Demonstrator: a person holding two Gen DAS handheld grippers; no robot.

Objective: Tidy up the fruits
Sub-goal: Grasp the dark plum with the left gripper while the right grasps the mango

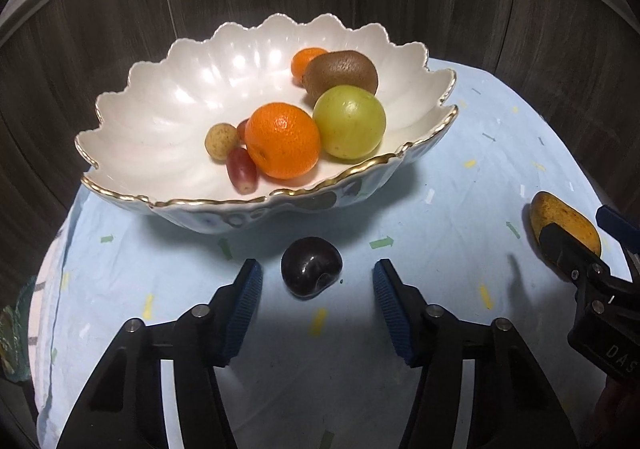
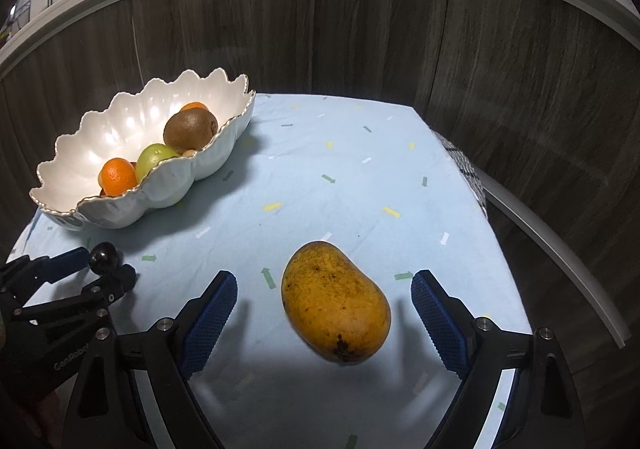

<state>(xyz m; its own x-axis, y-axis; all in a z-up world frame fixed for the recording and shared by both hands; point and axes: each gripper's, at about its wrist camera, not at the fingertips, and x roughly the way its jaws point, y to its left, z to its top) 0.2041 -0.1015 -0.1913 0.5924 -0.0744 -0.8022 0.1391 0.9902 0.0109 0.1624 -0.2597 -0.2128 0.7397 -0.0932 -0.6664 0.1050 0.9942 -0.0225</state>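
Blue ribbed pads line both tongs. The left gripper [image 1: 316,281] is spread apart around a glossy dark plum [image 1: 311,266] lying just in front of the scalloped, gold-rimmed white bowl [image 1: 132,137], not touching it. To the bowl's right, the right gripper [image 2: 324,301] gapes wide around a speckled yellow mango [image 2: 335,300] on pale-blue cloth [image 2: 340,169].

Bare cloth [image 2: 340,169] lies open right of the bowl [image 2: 168,185]; plum [image 1: 311,266] and mango [image 2: 335,301] sit in front.
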